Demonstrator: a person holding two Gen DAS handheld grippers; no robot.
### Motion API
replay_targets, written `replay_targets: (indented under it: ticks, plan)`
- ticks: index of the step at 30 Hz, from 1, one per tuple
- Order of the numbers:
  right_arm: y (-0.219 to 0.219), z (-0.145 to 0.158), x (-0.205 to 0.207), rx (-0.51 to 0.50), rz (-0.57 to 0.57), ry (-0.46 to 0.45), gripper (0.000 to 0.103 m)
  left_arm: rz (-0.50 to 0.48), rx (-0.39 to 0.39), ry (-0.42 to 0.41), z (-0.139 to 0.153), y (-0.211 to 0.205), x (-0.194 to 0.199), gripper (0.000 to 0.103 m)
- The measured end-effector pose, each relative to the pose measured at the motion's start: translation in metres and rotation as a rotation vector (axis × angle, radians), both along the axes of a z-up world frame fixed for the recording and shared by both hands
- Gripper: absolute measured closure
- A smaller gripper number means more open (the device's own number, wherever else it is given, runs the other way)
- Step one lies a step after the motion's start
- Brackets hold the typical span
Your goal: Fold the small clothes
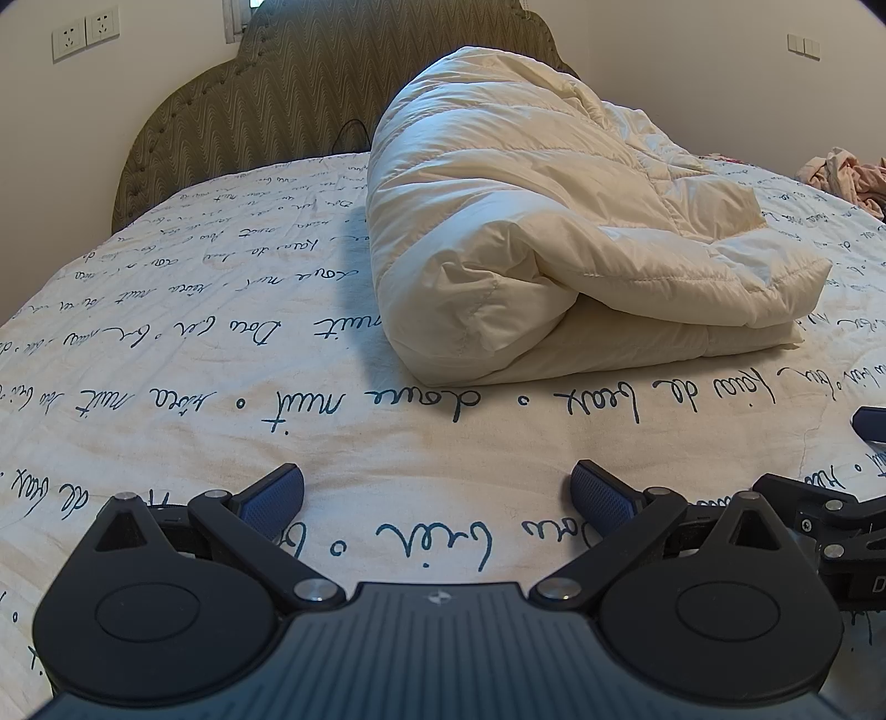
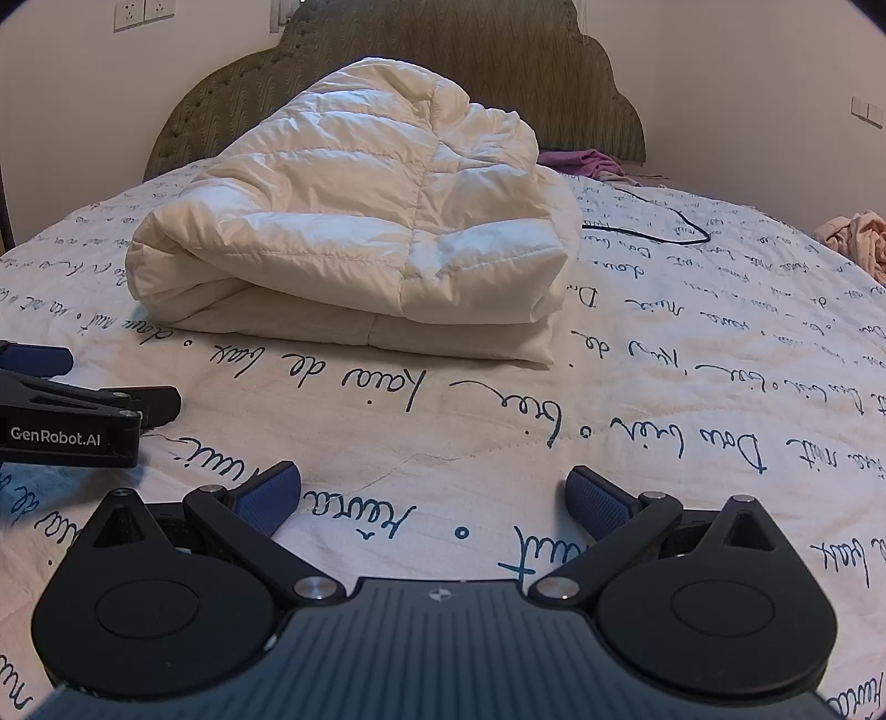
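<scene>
A cream quilted jacket is seen lying folded into a thick bundle on the bed sheet, ahead of both grippers and apart from them, with a strip of bare printed sheet between. The left gripper is held with its jaws spread wide and nothing between them; the jacket lies ahead and slightly to its right. The right gripper is likewise held with jaws spread and empty, the jacket ahead and slightly to its left. The two grippers are placed just beside each other, low over the sheet. The bundle's long axis is seen running from the near folded edge back toward the headboard, its stacked layers facing the grippers. Open sheet is left all around the bundle. A black cable lies to its right, and pink clothes and a purple garment lie well apart, near the far edges.
</scene>
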State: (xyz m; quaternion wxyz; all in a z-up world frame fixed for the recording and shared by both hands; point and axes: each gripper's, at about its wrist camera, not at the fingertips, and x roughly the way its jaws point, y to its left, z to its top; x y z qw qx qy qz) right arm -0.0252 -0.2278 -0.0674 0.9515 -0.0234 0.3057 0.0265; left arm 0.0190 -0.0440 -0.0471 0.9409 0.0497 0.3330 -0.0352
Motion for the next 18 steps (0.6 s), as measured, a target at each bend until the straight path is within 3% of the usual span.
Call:
replay_targets:
  ticks: [14,18]
  plan:
    - [0.0,0.0,0.0,0.0,-0.002,-0.002,0.0,0.004,-0.008,-0.006,0.002,0.002,-0.002,0.0]
    - [-0.02,0.008,0.002,0.103,-0.017,-0.021,0.0,0.045,-0.023,-0.045,0.017,0.019,-0.006,0.0]
